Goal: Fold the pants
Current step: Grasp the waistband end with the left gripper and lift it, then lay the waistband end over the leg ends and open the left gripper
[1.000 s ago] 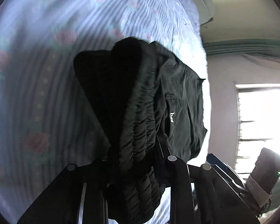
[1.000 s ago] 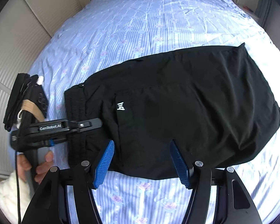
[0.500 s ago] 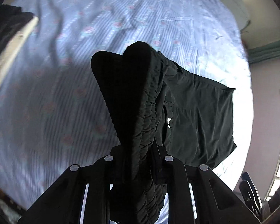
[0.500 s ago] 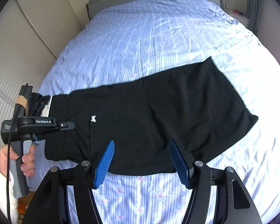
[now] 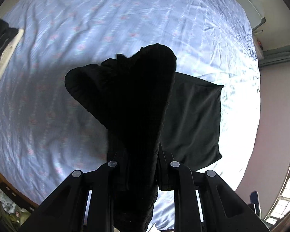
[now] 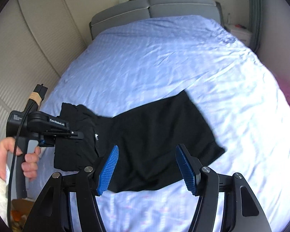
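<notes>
Across the near half of a blue striped bed sheet (image 6: 164,61) lie black pants (image 6: 164,131), legs spread flat toward the right, waistband end lifted at the left. Left gripper (image 6: 75,133) clamped on that bunched waistband, raising it clear of the sheet; seen from its own camera as a dark gathered mass of pants (image 5: 137,116) rising between the closed jaws of the left gripper (image 5: 143,166), with the flat leg portion trailing to the right. Right gripper (image 6: 147,166) hovering above the near edge of the cloth, blue pads (image 6: 109,171) well apart, holding nothing. Likely soft, light and limp: thin fabric that drapes and sags wherever unsupported, with the elastic waistband thicker and easier to pinch than the legs. Probably best taken at edges or corners, since a mid-panel pinch would only bunch it. Sensible spot for the free claw: the near hem or near waist corner, so both ends travel together and the fold lands square. Risk of slipping layers, as the smooth cloth seems doubled.
</notes>
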The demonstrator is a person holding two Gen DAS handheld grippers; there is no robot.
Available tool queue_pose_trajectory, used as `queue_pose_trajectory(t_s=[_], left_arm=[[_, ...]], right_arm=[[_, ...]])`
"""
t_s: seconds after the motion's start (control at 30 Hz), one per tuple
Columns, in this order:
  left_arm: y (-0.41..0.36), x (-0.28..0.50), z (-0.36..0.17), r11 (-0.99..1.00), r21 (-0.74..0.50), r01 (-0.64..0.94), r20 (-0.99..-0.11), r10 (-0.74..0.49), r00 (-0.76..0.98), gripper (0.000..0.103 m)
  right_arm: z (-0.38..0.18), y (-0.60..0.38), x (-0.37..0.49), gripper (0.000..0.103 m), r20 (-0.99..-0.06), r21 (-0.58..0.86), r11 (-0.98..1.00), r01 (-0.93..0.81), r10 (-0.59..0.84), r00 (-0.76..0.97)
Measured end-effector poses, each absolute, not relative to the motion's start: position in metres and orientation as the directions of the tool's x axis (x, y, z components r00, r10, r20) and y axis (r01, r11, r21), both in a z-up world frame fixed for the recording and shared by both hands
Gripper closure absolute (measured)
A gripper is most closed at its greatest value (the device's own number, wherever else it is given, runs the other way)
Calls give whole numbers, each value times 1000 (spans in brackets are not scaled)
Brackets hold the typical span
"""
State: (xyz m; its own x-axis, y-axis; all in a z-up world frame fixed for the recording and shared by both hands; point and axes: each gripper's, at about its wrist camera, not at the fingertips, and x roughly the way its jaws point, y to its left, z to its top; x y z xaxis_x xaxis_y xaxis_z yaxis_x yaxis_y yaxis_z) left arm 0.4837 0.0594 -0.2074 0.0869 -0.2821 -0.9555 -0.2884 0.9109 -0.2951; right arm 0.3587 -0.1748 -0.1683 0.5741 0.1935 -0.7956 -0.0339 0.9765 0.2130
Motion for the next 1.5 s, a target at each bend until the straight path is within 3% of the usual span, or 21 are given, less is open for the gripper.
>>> queue_pose_trajectory(t_s=[0.23, 0.5, 0.73, 0.8, 0.87, 0.93, 1.17, 1.33, 1.5], left_arm=[[-48, 516, -224, 944, -215, -250, -976, -219, 13, 83], [-125, 552, -280, 975, -72, -210, -992, -92, -86, 83], [-174, 572, -309, 985, -51, -163, -989, -72, -128, 79], [-179, 576, -316, 983, -73, -169, -985, -97, -141, 73], [-182, 580, -321, 979, -103, -176, -980, -130, -153, 51], [-188, 582, -322, 977, -150, -154, -969, -176, -175, 43], [-180, 568, -268, 974, -222, 49, -975, -221, -35, 39], [-149, 525, -251, 971, -67, 230, -992, -90, 91, 37], [-112, 484, -274, 986, -3, 168, -997, -16, 79, 37]], right_arm=[[-162, -248, 377, 40, -783, 202, 979, -21, 174, 597], [-197, -317, 394, 40, -816, 204, 977, 68, 132, 563], [-232, -353, 402, 40, -854, 217, 966, 142, 118, 507], [-238, -358, 403, 40, -860, 221, 963, 156, 117, 497], [-242, -362, 405, 40, -866, 213, 961, 174, 104, 489], [-246, -364, 406, 40, -870, 212, 960, 182, 101, 482], [-248, -356, 410, 40, -849, 260, 956, 134, 160, 503], [-273, -337, 425, 40, -853, 307, 950, 64, 245, 460], [-314, -319, 451, 40, -867, 367, 930, 37, 327, 376]])
